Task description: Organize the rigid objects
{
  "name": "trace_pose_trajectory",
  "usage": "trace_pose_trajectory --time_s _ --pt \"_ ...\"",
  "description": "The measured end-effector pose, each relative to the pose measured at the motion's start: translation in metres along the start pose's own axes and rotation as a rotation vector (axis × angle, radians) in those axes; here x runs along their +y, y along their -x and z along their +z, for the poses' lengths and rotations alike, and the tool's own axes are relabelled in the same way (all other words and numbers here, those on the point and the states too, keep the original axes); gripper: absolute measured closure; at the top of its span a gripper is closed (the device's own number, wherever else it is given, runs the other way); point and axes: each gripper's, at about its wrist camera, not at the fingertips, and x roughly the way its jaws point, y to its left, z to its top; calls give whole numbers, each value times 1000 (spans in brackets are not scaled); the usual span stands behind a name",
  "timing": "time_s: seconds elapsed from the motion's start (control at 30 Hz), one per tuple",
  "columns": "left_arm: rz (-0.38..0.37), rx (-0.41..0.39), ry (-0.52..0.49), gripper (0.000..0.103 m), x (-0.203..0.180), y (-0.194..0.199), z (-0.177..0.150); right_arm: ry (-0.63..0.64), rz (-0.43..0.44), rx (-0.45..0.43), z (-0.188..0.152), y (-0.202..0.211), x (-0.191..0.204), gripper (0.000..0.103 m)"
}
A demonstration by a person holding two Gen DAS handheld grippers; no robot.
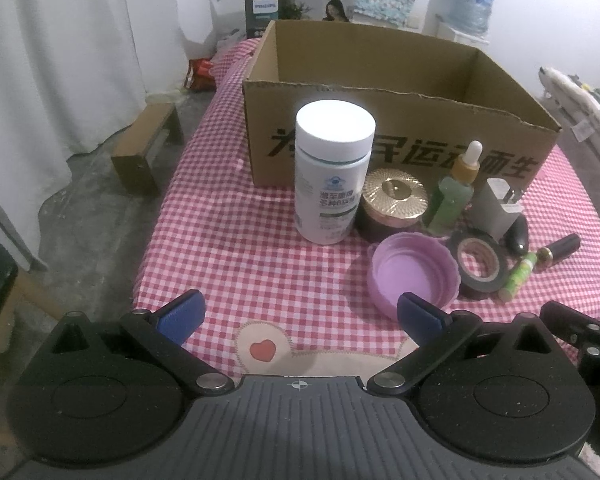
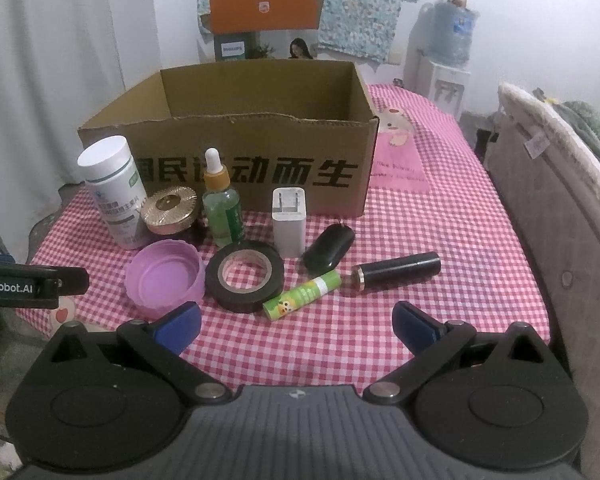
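Note:
An open cardboard box [image 1: 400,136] [image 2: 236,168] stands at the back of the checked table. In front of it stand a white pill bottle [image 1: 332,172] [image 2: 114,188], a gold-lidded jar [image 1: 394,204] [image 2: 170,210], a green dropper bottle [image 1: 454,196] [image 2: 221,204] and a white charger [image 1: 500,208] [image 2: 289,220]. Nearer lie a purple lid [image 1: 414,276] [image 2: 164,276], a black tape roll [image 1: 480,266] [image 2: 245,276], a green stick [image 1: 518,276] [image 2: 302,295], a black oval fob [image 2: 329,253] and a dark lipstick tube [image 1: 560,247] [image 2: 396,271]. My left gripper [image 1: 300,318] is open and empty, short of the bottle. My right gripper [image 2: 296,324] is open and empty, short of the green stick.
The table's left edge drops to a grey floor with a wooden stool [image 1: 148,148]. A padded chair back [image 2: 560,208] stands along the right edge. A pink patch [image 2: 398,160] lies right of the box. Part of the left gripper [image 2: 32,286] shows in the right wrist view.

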Motion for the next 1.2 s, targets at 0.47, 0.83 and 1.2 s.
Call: trace_pose_trajectory --time_s 0.47,0.83,1.2 --pt "0 1 3 0 1 0 -1 28 -17 -8 -1 -2 5 0" --pt "1 -1 -1 0 3 -1 -1 49 -20 -10 0 -4 6 0" --pt "0 7 -8 0 -1 -4 2 46 -7 -3 2 -8 6 0"
